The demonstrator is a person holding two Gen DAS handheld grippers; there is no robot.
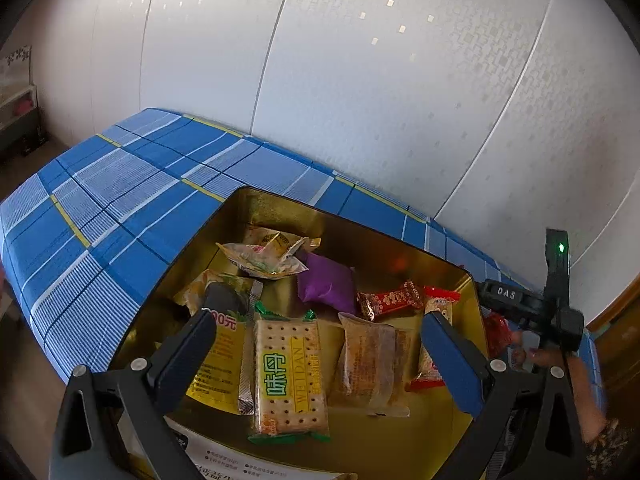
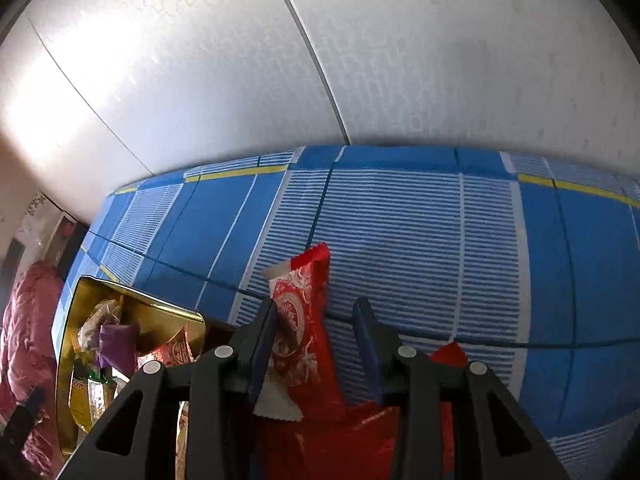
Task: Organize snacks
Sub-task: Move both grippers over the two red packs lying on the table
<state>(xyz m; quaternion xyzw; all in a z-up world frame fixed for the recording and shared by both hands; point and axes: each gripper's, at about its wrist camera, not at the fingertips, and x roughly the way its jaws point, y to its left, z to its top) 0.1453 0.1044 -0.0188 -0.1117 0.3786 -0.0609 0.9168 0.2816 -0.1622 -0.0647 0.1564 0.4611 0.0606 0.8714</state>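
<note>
Left hand-held gripper (image 1: 324,312): jaws spread wide, nothing between them, hanging right over the open gold tin (image 1: 360,232). Looks down on a proper snack pile in there: green-edged cracker pack (image 1: 290,376) flat in the middle, yellow sachet (image 1: 224,368) just left of it, clear-wrapped pastry (image 1: 372,364) just right. Further back, purple packet (image 1: 326,284) beside a red-and-gold candy (image 1: 390,300), plus a couple of crinkly pale wrappers (image 1: 264,256) by the far wall of the tin.

Right hand-held gripper (image 2: 316,308): off to the right of the tin, pointing down at the worktop's blue checked cloth (image 2: 420,240). Red-and-white packet (image 2: 300,320) standing up between the jaws, pressed against the left finger (image 2: 264,328), clear gap to the right one, so not clamped, more released than grasping. Can't really tell whether that packet rests on the cloth or just leans on the finger, blurry down there. More red bags (image 2: 340,440) bunched underneath, close to the lens.
</note>
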